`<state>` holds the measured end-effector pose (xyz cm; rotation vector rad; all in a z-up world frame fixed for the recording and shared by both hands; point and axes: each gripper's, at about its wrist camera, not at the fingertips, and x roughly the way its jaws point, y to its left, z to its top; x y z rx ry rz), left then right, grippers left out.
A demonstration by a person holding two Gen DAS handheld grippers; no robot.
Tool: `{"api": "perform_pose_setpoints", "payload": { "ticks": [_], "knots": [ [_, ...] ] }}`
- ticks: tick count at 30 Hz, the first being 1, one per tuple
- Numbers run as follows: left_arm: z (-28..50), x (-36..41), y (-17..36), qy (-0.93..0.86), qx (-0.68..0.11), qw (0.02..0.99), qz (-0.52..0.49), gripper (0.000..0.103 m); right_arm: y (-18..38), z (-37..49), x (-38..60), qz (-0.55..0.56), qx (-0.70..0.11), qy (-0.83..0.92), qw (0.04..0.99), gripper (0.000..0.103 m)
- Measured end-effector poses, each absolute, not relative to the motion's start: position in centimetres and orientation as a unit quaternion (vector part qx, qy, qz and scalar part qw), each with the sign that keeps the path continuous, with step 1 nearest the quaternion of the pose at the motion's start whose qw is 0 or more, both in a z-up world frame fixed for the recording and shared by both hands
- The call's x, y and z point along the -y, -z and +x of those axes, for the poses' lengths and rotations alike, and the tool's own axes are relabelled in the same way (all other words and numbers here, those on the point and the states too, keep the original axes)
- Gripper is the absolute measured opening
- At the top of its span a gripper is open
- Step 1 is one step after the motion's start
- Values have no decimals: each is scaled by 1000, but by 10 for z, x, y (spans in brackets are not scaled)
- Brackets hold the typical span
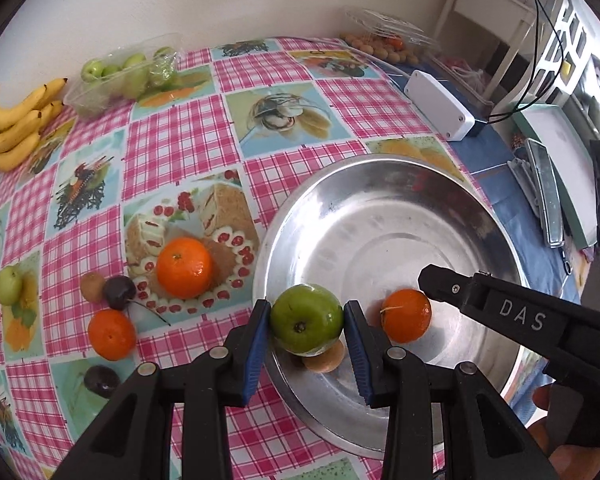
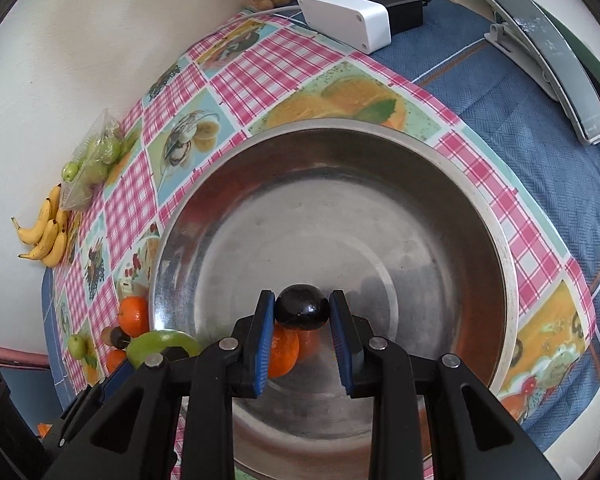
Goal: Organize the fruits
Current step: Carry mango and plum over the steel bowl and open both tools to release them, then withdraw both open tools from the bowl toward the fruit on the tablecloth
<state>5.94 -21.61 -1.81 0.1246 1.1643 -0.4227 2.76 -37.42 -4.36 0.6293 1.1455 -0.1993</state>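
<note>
Left wrist view: your left tool pinches a green apple at lower centre, over the steel bowl rim. Your right tool pinches a dark plum above the bowl's mandarin.

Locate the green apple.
Left wrist view: the green apple sits clamped in the left hand-held gripper over the metal bowl's near rim, left of a tangerine.

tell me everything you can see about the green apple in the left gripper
The green apple is round, glossy, with darker mottled skin, its brown blossom end facing the camera. It is clamped between the blue pads of the left gripper, hanging over the near rim of the steel bowl, above a small brown fruit.
</note>
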Motion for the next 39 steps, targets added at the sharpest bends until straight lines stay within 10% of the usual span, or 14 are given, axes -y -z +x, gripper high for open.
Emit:
{"api": "perform_pose_setpoints", "payload": {
  "ticks": [10, 14, 24, 39],
  "knots": [
    [62, 197, 5, 195, -538, 820, 30, 51, 41, 25, 374, 292, -527, 101, 792, 50],
    [69, 175, 3, 155, -542, 826, 5, 65, 41, 24, 375, 293, -527, 103, 791, 73],
    [80, 118, 17, 31, -564, 824, -45, 102, 42, 25, 372, 278, -528, 101, 796, 86],
    [81, 63, 29, -64, -570, 810, -123, 103, 39, 30, 363, 239, -527, 95, 810, 98]
  ]
}}
